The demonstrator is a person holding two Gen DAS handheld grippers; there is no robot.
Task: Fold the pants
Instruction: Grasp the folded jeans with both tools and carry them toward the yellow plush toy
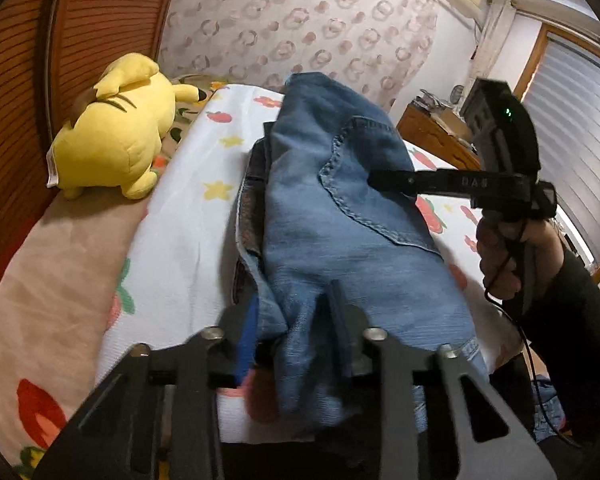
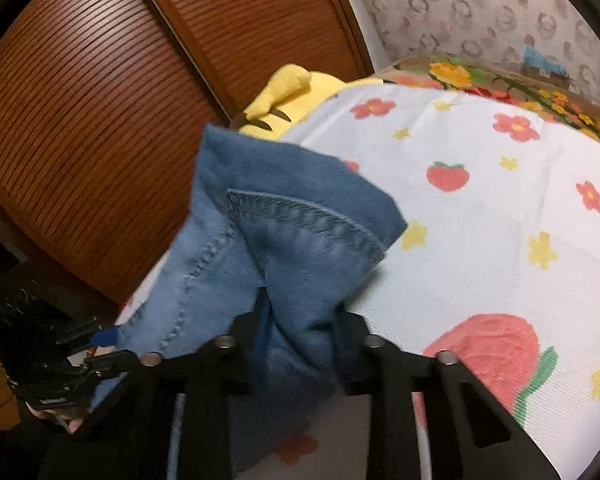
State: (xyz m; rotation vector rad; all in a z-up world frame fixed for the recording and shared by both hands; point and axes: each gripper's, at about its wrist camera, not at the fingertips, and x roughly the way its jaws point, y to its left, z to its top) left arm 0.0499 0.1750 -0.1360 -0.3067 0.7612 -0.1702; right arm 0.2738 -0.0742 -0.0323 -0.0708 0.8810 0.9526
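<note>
The jeans (image 1: 340, 208) lie in a folded heap on a white blanket (image 1: 180, 240) printed with strawberries, flowers and stars. The left gripper (image 1: 292, 320) points down at the near end of the heap, its two fingers drawn close with a bunched ridge of denim clamped between them; a blue pad shows on the inner face of the finger (image 1: 247, 332) on its left side. Ahead of it the denim rises over a back pocket (image 1: 364, 184) with pale double stitching. Ahead and to its right the right gripper (image 1: 384, 181) comes in from the side, its tips buried in the cloth at the pocket's edge; a hand (image 1: 500, 256) in a dark sleeve grips its handle. From its own camera the right gripper (image 2: 300, 320) has its fingers likewise pulled in and pinching a fold of the jeans (image 2: 284, 240), which stands up just ahead of it, the pocket seam curving across the top. Low on its left the left gripper (image 2: 80, 344) shows as a dark blur against the edge of the denim. To the right of the right gripper the blanket (image 2: 480, 208) lies flat. A yellow plush (image 1: 116, 128) lies ahead and left of the left gripper, against a slatted wooden door (image 1: 100, 12). Patterned wallpaper (image 1: 300, 12) covers the far wall.
</note>
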